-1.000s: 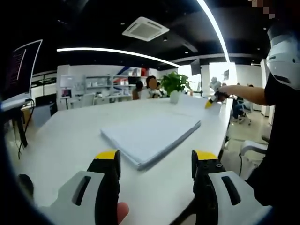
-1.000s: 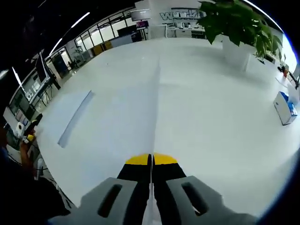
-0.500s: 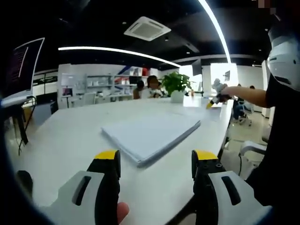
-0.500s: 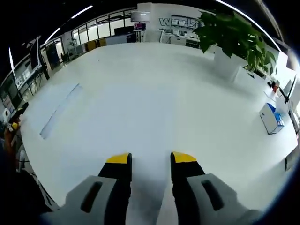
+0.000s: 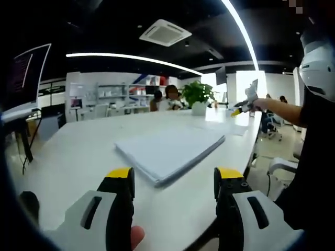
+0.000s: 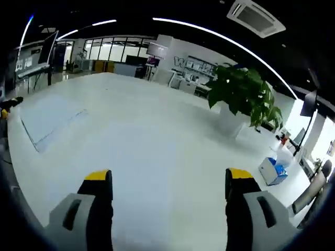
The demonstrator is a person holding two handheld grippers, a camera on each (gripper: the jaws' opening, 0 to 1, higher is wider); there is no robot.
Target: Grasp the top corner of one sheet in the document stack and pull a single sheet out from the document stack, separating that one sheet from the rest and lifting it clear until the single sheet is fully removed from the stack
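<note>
The white document stack (image 5: 167, 150) lies flat on the white table (image 5: 68, 157), just beyond my left gripper (image 5: 174, 175), which stands open with nothing between its jaws. Past the stack's far corner a single loose sheet (image 5: 226, 127) seems to lie flat on the table. My right gripper (image 5: 243, 107) hangs above that spot, held out on a person's arm. In the right gripper view my right gripper (image 6: 168, 175) is wide open and empty over bare tabletop. The stack (image 6: 49, 117) shows far to the left there, with the left gripper's yellow tip (image 6: 5, 102) beside it.
A potted green plant (image 6: 241, 94) stands on the far side of the table, and a small blue and white box (image 6: 272, 170) sits to its right. A monitor on a stand (image 5: 23, 78) is at the left. People sit behind the plant (image 5: 196, 93). The table edge runs close on the right.
My right gripper, shut on a sheet's edge a second ago, has opened wide and risen off the table, tilting up. The left gripper and the stack have stayed put.
</note>
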